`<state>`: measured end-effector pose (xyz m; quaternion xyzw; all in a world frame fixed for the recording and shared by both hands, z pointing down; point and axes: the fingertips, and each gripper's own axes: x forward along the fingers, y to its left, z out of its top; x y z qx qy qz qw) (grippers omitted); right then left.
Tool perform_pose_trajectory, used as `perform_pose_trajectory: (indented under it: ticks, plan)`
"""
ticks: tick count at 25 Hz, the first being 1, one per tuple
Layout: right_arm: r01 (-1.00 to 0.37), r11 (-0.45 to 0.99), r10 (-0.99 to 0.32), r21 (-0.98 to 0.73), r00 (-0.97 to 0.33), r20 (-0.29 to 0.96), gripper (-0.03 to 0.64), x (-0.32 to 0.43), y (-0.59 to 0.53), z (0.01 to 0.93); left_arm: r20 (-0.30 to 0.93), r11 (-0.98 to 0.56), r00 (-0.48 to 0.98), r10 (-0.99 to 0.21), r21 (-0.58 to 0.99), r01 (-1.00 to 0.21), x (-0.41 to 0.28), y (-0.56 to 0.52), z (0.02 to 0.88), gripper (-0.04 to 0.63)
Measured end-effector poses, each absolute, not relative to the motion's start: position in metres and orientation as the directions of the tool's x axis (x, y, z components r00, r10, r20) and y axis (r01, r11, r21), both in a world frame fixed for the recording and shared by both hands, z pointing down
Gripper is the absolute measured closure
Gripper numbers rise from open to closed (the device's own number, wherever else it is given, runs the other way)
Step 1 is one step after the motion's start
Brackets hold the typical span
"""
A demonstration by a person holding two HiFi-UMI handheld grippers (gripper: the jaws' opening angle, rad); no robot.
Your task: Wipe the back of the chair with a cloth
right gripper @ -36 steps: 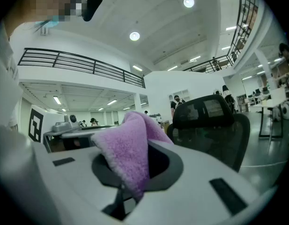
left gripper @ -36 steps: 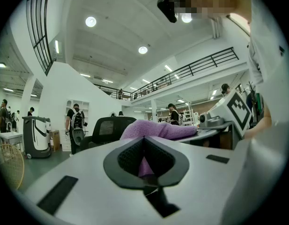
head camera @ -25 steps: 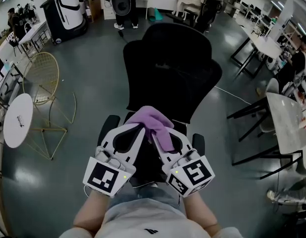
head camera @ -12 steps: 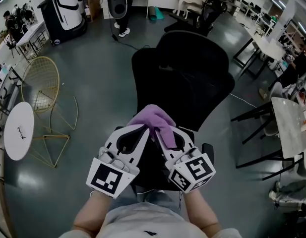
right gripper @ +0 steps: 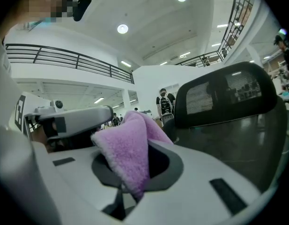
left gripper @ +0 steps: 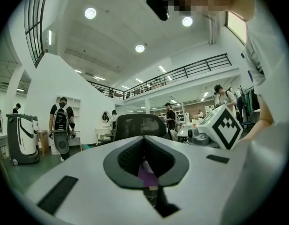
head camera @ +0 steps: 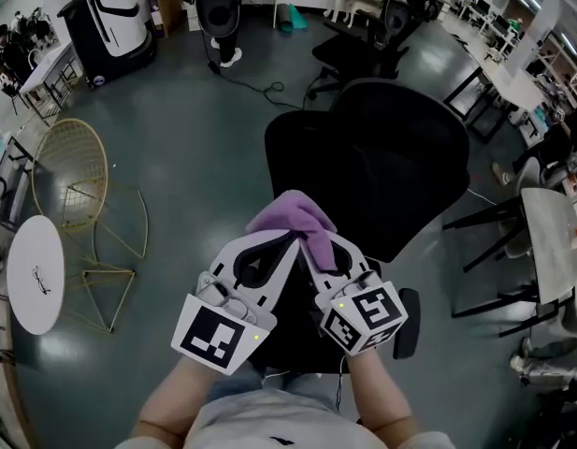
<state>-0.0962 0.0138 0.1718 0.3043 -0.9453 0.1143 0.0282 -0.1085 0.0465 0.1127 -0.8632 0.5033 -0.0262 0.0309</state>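
Both tongs are held side by side, close in front of my body, tips pointing away from me toward the chair.

Left tongs: clenched, tips meeting. In the left gripper view a purple sliver shows in the slot behind the tips. I cannot tell whether it is pinched there or only seen through the slot.

Right tongs: clenched on the cloth. The cloth covers the tips, so the grip line itself is hidden.

Cloth: purple, fleecy, folded over. It sits between the two pairs of tips, above the chair's near edge. In the head view its long axis runs from a bunched end ahead of the tips back toward me along the inner side of my right tongs. In the right gripper view the fold stands up out of the jaws, peak uppermost.

Chair: black, with its back just ahead of the tips and upright in the right gripper view. My tongs and forearms hide its near part, and the base cannot be made out
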Motion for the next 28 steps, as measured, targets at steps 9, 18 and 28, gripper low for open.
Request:
perform_pose_trajectory:
  ticks: [9, 18, 28]
  plan:
    - [-0.635, 0.742, -0.615, -0.212, -0.772, 0.161, 0.569, -0.122, -0.029, 0.194, 0.027, -0.548, 0.547, -0.837, -0.061, -0.834, -0.135, 0.003, 0.12, 0.581]
    - [-0.682, 0.699, -0.658, -0.215, -0.731, 0.18, 0.569, -0.141, -0.083, 0.222, 0.026, -0.633, 0.633, -0.774, -0.083, -0.77, -0.135, -0.031, 0.133, 0.581]
    - [-0.731, 0.666, -0.701, -0.15, -0.682, 0.207, 0.569, -0.161, -0.14, 0.238, 0.019, -0.68, 0.681, -0.732, -0.077, -0.729, -0.146, -0.059, 0.144, 0.581]
